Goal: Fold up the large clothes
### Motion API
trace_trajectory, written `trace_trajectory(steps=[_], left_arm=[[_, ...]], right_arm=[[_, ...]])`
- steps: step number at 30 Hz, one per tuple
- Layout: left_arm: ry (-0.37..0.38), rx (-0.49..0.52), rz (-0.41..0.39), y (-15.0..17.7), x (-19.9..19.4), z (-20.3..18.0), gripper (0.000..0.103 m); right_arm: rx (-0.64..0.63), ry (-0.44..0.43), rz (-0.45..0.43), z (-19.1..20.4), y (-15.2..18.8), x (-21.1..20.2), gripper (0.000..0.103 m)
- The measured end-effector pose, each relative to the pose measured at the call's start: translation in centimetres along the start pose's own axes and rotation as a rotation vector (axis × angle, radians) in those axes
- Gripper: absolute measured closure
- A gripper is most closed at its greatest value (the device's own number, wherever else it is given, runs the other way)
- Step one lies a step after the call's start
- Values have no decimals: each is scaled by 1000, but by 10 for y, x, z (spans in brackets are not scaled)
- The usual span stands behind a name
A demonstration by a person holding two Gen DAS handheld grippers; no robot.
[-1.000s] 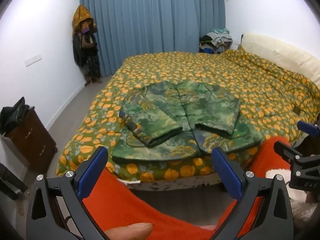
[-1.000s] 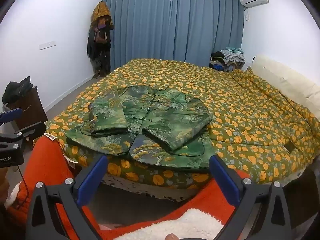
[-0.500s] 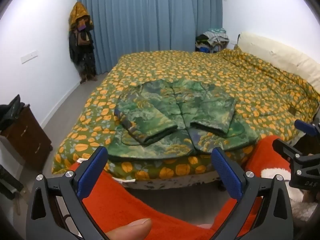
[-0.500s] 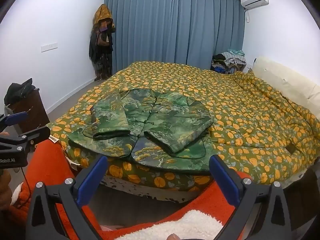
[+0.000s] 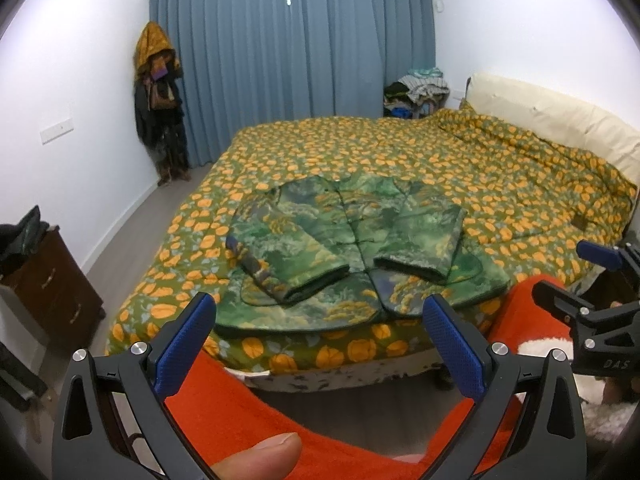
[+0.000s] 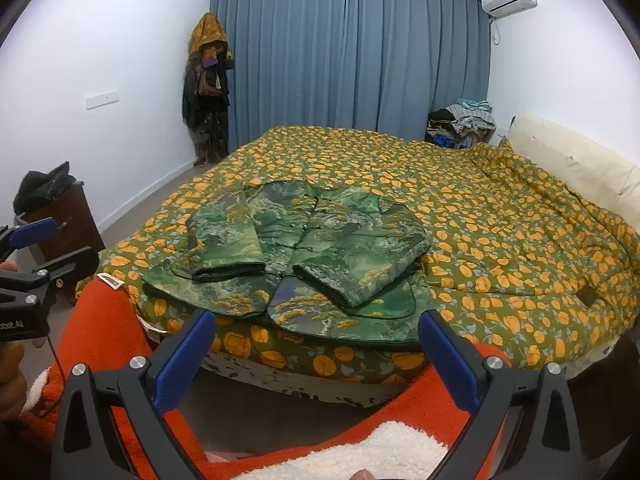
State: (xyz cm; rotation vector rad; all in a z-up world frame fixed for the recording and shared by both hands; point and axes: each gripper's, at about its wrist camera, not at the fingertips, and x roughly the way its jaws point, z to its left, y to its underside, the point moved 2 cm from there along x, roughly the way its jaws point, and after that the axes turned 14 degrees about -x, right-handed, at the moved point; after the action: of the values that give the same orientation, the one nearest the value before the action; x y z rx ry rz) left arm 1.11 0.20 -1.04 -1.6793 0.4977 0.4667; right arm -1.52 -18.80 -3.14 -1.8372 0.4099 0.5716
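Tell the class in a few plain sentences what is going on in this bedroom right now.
A person stands at the foot of a bed, a hand-held gripper in each hand. The left hand-held gripper and the right hand-held gripper are both open and hold nothing. On the floral quilt lies a green patterned jacket, front up, with both sleeves folded in over its front. Neither gripper touches it. The fold is only partly done.

left wrist: you're off the foot of the bed (image 5: 500, 184), facing curtain (image 5: 292, 64), jacket (image 5: 348, 248) near | right wrist: same heading, set further right | shared: bed, jacket (image 6: 304, 256), curtain (image 6: 352, 56), each other's gripper at frame edge
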Motion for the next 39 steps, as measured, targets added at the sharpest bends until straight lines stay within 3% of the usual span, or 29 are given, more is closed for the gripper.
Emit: trace_trajectory(steps=[5, 15, 39], left_arm=[[-36, 3, 22, 8, 4, -4, 0], [-63, -8, 10, 7, 5, 1, 0], [-59, 2, 49, 12, 12, 0, 0]], right_arm=[[2, -33, -10, -1, 0, -2, 0], [31, 65, 72, -9, 5, 7, 0], [-17, 81, 101, -1, 6, 13, 0]])
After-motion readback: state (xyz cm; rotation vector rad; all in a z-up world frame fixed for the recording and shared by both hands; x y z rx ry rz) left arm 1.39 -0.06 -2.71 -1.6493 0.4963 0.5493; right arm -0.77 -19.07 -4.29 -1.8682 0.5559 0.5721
